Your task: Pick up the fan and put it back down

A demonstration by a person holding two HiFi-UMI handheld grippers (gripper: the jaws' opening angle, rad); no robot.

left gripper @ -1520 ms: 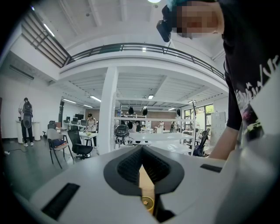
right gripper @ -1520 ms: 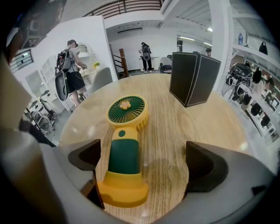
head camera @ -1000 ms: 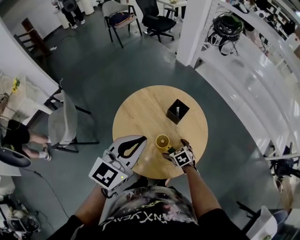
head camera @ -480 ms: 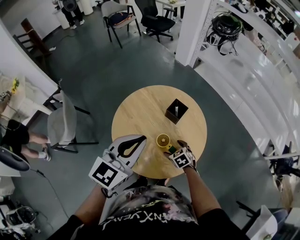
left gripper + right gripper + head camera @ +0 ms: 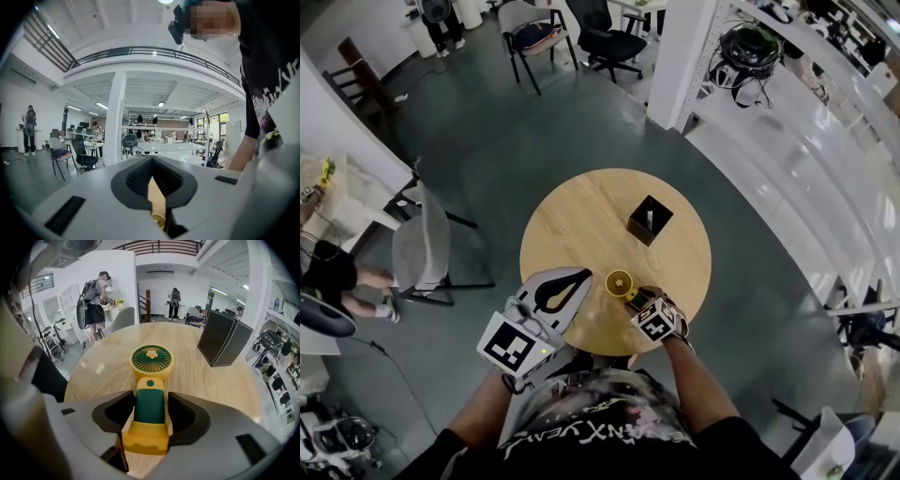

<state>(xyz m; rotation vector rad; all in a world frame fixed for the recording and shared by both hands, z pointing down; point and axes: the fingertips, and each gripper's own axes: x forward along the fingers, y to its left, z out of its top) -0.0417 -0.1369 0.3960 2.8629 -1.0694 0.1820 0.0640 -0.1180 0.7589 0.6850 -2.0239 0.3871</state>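
Right gripper has just been closing and now pinches the green handle of the handheld fan, lying flat on the round wooden table near the person's edge, head pointing away, long axis in line with the jaws. Grip's low by the yellow base, so the head might droop or twist on lifting. Left gripper is clenched, empty.

Round wooden table — grey floor, white pillar.
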